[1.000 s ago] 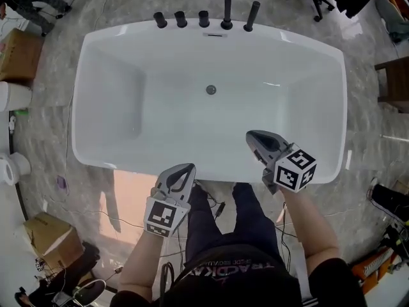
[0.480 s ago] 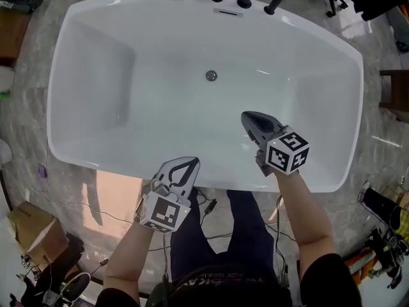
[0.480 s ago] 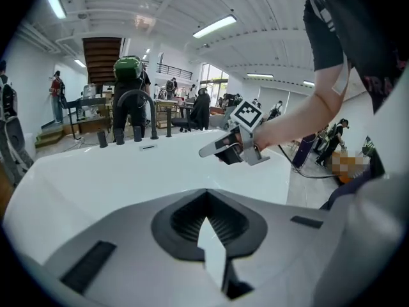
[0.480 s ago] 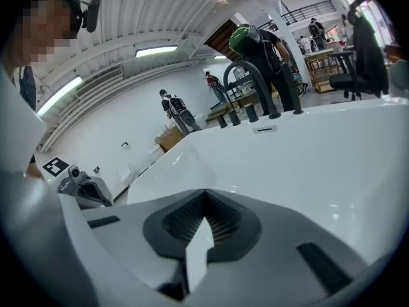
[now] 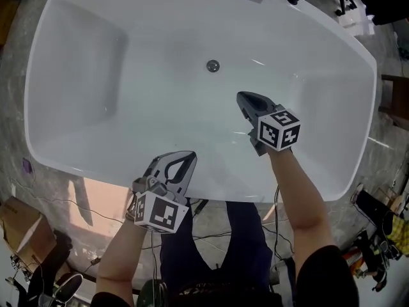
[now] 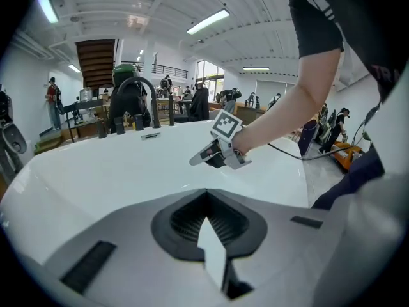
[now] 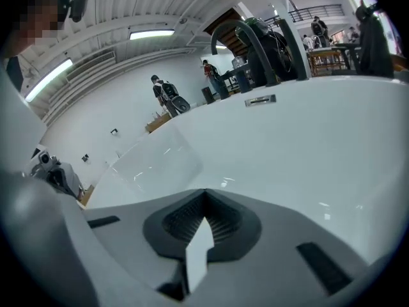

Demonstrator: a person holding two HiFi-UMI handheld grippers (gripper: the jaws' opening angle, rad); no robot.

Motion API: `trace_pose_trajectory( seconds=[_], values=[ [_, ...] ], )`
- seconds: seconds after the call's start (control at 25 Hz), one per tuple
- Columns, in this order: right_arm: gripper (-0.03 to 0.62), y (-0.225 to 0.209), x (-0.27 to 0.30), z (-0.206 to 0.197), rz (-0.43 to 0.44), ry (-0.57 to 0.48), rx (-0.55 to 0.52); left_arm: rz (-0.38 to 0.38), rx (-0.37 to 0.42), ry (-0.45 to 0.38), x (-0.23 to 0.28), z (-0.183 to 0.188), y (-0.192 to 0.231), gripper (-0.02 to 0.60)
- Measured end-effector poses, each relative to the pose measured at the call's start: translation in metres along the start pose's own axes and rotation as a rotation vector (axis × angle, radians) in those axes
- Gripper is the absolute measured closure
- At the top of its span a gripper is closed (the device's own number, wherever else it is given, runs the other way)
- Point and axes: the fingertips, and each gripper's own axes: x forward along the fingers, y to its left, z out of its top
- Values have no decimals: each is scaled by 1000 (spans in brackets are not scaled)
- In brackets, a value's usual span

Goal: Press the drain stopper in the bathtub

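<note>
Head view looks steeply down into the white tub (image 5: 121, 75). The drain stopper (image 5: 213, 65) sits on the tub floor toward the far side, near the middle of the tub's length, and nothing touches it. The right tongs (image 5: 243, 98) hang inside the tub, near and slightly right of the stopper and well apart from it. Their tip points toward it, which looks like a reach to press it. The left tongs (image 5: 187, 157) stay low over the near rim, left of the right arm, probably parked out of the way since one tip is enough for the press.

Left gripper view has the left tongs (image 6: 206, 197) clenched on nothing, their tips meeting. Beyond them the right tongs (image 6: 198, 160) hover over the tub (image 6: 89, 171), with the taps (image 6: 120, 124) on the far rim.

Right gripper view shows the right tongs (image 7: 204, 197) also clenched and empty, which suits a blunt push rather than a grip. They look along the tub wall (image 7: 300, 152) toward the faucet (image 7: 250, 40) and the overflow plate (image 7: 259, 100) under it. The stopper does not show here, so the tip likely needs to tilt down and go farther.
</note>
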Motion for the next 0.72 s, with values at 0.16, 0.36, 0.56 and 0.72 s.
trace_pose_trajectory(
  seconds=[0.16,0.36,0.56,0.72],
  values=[
    [583,-20,35,-9,-17,37,-8,1,13,6,8,-9,10,575],
    [583,-48,77,-26,-43,97,-43,19,16,1,21,-20,23,575],
    [583,-88,116,-44,-81,159,-57,32,9,-1,40,-22,32,575],
    [583,-109,144,-59,-98,205,-63,31,-17,-6,49,-19,38,575]
  ],
)
